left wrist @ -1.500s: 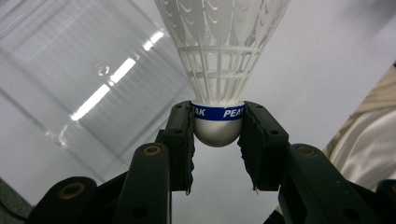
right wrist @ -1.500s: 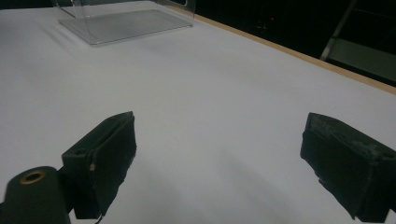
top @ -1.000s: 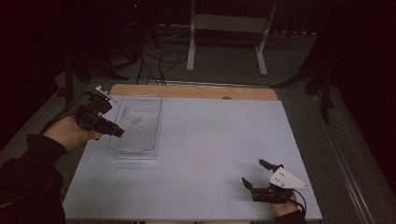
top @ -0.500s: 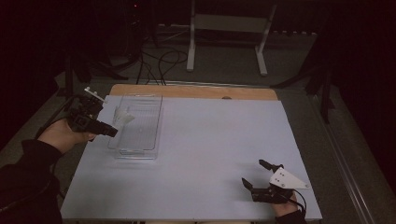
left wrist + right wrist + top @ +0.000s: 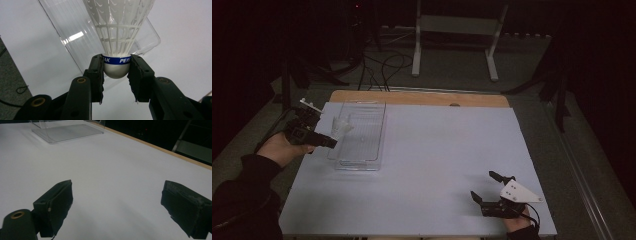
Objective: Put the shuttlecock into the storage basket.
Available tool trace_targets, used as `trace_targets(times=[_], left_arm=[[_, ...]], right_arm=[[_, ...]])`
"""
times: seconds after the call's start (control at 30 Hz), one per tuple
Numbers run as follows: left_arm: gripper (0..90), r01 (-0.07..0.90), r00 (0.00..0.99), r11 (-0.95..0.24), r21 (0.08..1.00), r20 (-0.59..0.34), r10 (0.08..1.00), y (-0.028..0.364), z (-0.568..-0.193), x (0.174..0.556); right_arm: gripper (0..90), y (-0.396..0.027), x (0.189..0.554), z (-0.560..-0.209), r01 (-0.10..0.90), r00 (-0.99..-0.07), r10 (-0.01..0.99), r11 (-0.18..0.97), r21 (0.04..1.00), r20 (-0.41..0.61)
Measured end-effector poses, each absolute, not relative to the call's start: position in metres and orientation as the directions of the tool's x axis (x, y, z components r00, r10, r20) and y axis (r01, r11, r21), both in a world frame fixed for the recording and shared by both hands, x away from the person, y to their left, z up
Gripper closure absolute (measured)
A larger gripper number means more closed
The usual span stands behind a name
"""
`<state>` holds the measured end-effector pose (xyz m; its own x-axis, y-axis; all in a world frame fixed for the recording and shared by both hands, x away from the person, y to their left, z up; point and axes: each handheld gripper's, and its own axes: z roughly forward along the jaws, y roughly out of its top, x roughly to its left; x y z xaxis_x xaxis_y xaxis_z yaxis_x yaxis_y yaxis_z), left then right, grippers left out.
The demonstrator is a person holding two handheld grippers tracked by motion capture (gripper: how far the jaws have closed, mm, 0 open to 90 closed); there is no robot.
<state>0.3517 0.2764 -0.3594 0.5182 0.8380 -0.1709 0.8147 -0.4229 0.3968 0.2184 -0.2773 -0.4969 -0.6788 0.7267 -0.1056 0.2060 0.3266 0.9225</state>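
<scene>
Left tongs (image 5: 115, 72) are clenched on the cork base of a white shuttlecock (image 5: 117, 37), holding it at the nine o'clock edge of the clear tray (image 5: 360, 135) on the worktop (image 5: 437, 165). Right tongs (image 5: 492, 190) rest released at five o'clock. Pickup looks done; setting the shuttlecock into the tray and letting go remain.

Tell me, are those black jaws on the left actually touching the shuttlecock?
Touching. In the left gripper view, the left gripper has both pads pressed against the shuttlecock at its rounded base, with no gap.
</scene>
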Motion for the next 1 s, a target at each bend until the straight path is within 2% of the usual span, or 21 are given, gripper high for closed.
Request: trace_targets(times=[0.37,0.8,1.0], left_arm=[[65.7,0.798,0.53,-0.438,0.413,-0.134,0.838,0.282,-0.382,0.355],[65.7,0.776,0.569,-0.465,0.425,-0.156,0.807,0.284,-0.402,0.363],[65.7,0.767,0.584,-0.496,0.406,-0.122,0.803,0.28,-0.408,0.366]], right_arm=[[10.2,-0.277,0.218,-0.497,0.207,-0.679,0.726,0.334,0.92,-0.11],[10.2,-0.277,0.218,-0.497,0.209,-0.68,0.725,0.333,0.92,-0.108],[10.2,-0.276,0.218,-0.497,0.209,-0.681,0.724,0.335,0.919,-0.109]])
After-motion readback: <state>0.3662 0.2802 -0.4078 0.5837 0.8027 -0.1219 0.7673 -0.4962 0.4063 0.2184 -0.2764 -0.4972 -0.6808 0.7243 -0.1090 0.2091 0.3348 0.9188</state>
